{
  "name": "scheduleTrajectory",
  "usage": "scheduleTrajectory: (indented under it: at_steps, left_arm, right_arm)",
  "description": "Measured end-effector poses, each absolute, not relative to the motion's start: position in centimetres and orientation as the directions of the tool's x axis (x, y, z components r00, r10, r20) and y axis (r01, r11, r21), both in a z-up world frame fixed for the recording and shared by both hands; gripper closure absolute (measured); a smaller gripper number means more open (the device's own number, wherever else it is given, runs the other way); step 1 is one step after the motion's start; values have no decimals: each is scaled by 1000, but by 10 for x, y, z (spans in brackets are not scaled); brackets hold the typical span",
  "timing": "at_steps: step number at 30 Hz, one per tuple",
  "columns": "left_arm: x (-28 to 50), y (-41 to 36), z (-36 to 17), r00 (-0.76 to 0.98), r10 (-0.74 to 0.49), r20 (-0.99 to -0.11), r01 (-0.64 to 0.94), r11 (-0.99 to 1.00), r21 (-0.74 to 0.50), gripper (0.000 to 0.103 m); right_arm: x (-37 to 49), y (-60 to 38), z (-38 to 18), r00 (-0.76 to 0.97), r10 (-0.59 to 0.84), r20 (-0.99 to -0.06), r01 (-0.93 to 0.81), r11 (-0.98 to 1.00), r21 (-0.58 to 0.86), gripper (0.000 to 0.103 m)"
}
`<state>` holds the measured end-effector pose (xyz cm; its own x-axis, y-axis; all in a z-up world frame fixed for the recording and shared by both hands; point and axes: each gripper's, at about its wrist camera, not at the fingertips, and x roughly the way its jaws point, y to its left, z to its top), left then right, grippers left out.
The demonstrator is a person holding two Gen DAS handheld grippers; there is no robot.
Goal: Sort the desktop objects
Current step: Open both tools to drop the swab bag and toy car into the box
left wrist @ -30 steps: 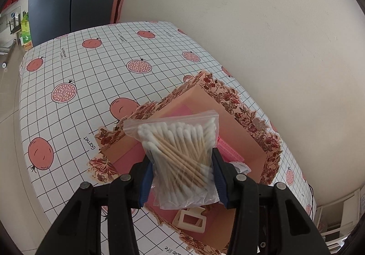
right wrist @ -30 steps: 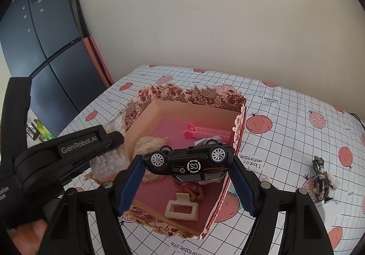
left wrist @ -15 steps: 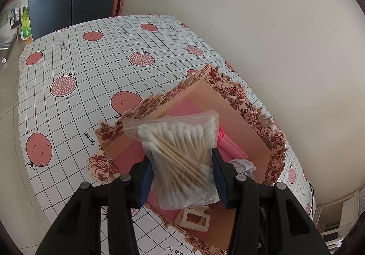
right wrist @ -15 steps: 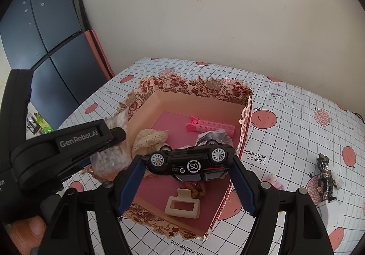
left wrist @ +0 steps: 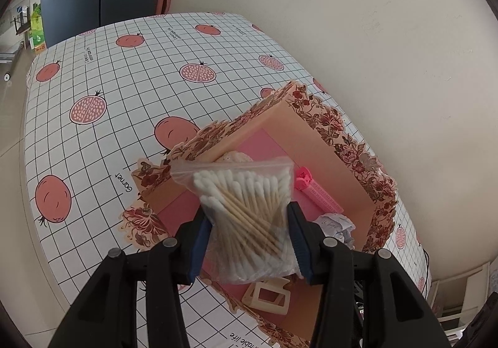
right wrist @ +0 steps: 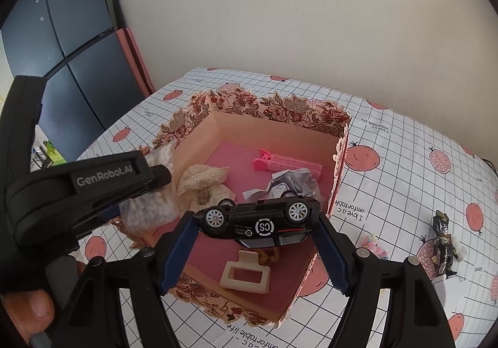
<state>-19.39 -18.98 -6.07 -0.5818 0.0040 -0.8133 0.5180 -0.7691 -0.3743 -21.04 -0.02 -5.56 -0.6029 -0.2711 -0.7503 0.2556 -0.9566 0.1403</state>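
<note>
The left tongs (left wrist: 249, 233) were clenched on a clear zip bag of cotton swabs (left wrist: 246, 208), their blue pads pressing its two sides, and held it in the air above the open floral box (left wrist: 358, 158). In the left wrist view the bag hung over the box's pink floor, toward the corner at about 8 o'clock of the box.

The right tongs (right wrist: 255, 223) were grasping a black toy car (right wrist: 258, 220) by its nose and tail. The car lay upside down between the pads, wheels up, over the 6 o'clock part of the box in the right wrist view. The left tongs and the swab bag showed in that view at 9 o'clock of the car, over the box's near left wall.

Inside the box, a pink hair clip (right wrist: 288, 163) lay toward the far wall at 12 o'clock of the car, with a crumpled grey paper (right wrist: 289, 181) just beside it. A cream dotted cloth (right wrist: 205, 183) sat at 10 o'clock of the car. A cream claw clip (right wrist: 244, 276) lay on the floor at 6 o'clock, touching a small brown thing too hidden to tell.

The box stood on a surface (right wrist: 404, 142) covered in a checked cloth with pink fruit. On it, well apart from the box at 3 o'clock, stood a dark figurine (right wrist: 443, 242), and a small pastel item (right wrist: 373, 243) lay between it and the box.
</note>
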Motion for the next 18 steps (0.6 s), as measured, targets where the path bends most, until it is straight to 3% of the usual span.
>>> scheduleTrajectory:
  at_steps: [5, 18]
  left_arm:
    - [-194, -190, -60, -579, 2, -815, 521, -769, -372, 42]
    - [-194, -190, -61, -569, -6, -822, 529, -768, -361, 42]
  right_arm:
    - [-210, -1, -56, -601, -271, -752, 262, -956, 135, 26]
    - [-211, 1, -56, -594, -285, -752, 255, -954, 160, 25]
